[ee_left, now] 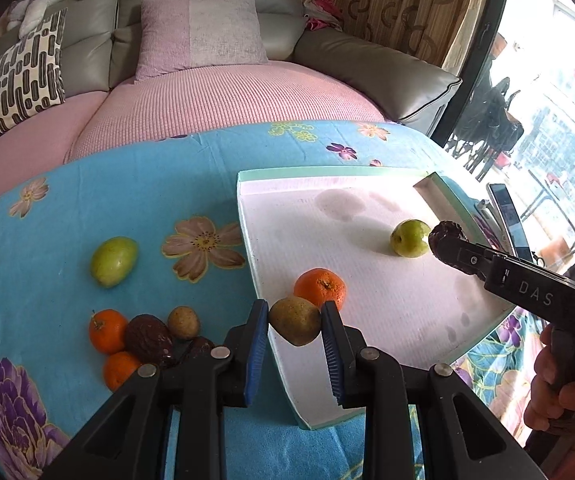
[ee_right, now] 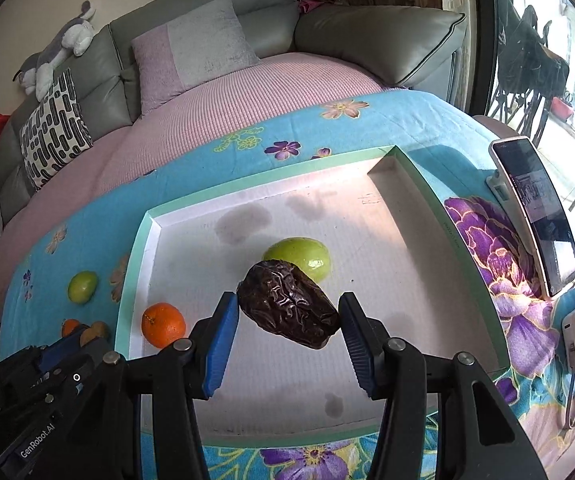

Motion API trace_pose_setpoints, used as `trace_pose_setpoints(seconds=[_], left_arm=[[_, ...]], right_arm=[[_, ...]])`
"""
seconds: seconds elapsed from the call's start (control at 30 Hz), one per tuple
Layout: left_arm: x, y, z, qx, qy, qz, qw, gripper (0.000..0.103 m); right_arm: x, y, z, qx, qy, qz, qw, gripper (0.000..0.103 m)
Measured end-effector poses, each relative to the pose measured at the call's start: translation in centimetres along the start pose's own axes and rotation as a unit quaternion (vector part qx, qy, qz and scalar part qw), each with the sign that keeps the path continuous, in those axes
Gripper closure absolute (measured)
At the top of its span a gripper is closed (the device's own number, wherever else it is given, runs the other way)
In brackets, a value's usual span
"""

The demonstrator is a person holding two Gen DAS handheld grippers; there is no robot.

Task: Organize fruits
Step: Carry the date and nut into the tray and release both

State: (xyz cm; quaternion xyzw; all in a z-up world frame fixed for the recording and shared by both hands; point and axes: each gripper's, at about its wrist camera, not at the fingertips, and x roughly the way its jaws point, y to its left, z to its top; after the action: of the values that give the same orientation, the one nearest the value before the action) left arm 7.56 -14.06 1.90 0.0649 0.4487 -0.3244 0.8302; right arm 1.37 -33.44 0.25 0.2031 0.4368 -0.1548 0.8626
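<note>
**Two fruits in the air over the white tray**

Grey sofa cushions and a pink cover are filling the far side, and a blue floral cloth point(ee_left: 135, 184) is spreading across the near surface with a white, green-rimmed tray point(ee_right: 271, 184) lying on its right half.

Left gripper point(ee_left: 294, 320) is pinching a small brownish-green fruit point(ee_left: 294, 321) between its blue pads, right over the tray's near-left edge. Just beyond it an orange point(ee_left: 320, 287) is sitting inside the tray.

Right gripper point(ee_right: 287, 312) is carrying a wrinkled dark date point(ee_right: 289, 308) above the tray; its left pad is touching the date, while a sliver of gap is showing at the right pad. A green fruit point(ee_right: 307, 258) is lying in the tray just behind the date.

Out on the cloth to the left, another green fruit point(ee_left: 113, 261) is sitting alone, and nearer in, a cluster is waiting: two oranges point(ee_left: 106, 330), a dark date point(ee_left: 149, 338) and a small brown fruit point(ee_left: 183, 322).

Lettering "DAS" is reading on the right tool in the left view; "GenRobot.AI" is showing on the left tool in the right view. A phone point(ee_right: 535, 216) is standing propped at the far right.
</note>
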Motion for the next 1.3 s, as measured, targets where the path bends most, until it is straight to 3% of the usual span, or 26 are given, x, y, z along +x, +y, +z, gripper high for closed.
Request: trace_pose_setpoints(seconds=[0.17, 0.4, 0.83, 1.3], left_arm=[[1.0, -0.9, -0.5, 0.011, 0.017, -0.004, 0.9998, 0.074], [2.5, -2.0, -1.3, 0.025, 0.041, -0.008, 0.9988, 0.074], [4.6, -2.5, -2.0, 0.034, 0.071, -0.003, 0.9969, 0.074], [4.5, -2.6, -1.8, 0.032, 0.072, -0.003, 0.9969, 0.074]], right_arm=[[1.8, -0.1, -0.9, -0.004, 0.036, -0.012, 0.999, 0.049], [3.0, -0.5, -1.2, -0.002, 0.056, -0.013, 0.998, 0.049], [3.3, -0.7, -1.1, 0.002, 0.06, -0.013, 0.998, 0.049], [3.1, -0.6, -1.2, 0.003, 0.057, -0.014, 0.998, 0.049]])
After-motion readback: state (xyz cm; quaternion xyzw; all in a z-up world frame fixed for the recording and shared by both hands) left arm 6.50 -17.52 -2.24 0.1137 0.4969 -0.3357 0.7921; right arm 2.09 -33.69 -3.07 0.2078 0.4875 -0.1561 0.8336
